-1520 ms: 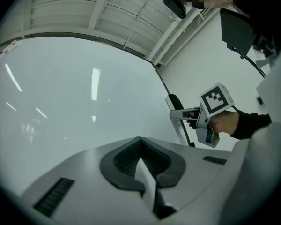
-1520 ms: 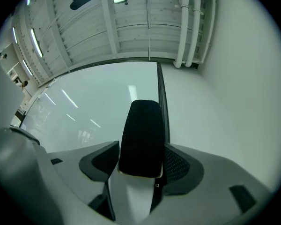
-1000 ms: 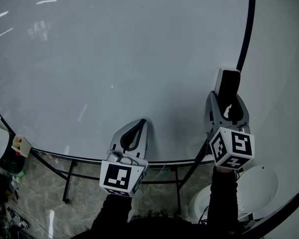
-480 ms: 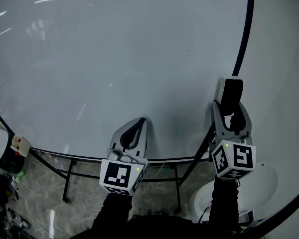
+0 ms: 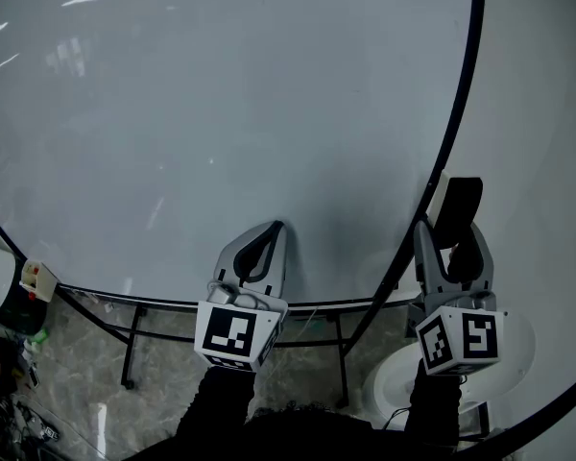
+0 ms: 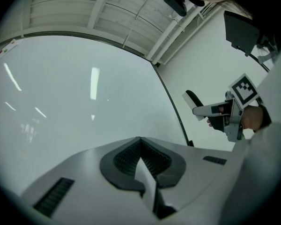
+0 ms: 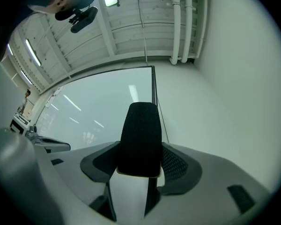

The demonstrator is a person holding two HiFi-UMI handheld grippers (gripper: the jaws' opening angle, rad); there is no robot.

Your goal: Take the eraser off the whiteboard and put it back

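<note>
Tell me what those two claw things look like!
Both are light grey, with tapering fingers lined in ribbed black pads. The left gripper and right gripper each carry a white cube printed with black square markers. A white cable loops over the left one. The sleeves are black.

dim, cool light; streaky glare on the whiteboard (image 5: 230, 113); fisheye edges dark, curved.

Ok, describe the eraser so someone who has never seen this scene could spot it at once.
Start from the big whiteboard and follow its black right edge down to the right gripper. The eraser is the small block pinched in that claw, just off the board's edge. Its black fuzzy face and pale back set it apart; the left gripper holds nothing.
</note>
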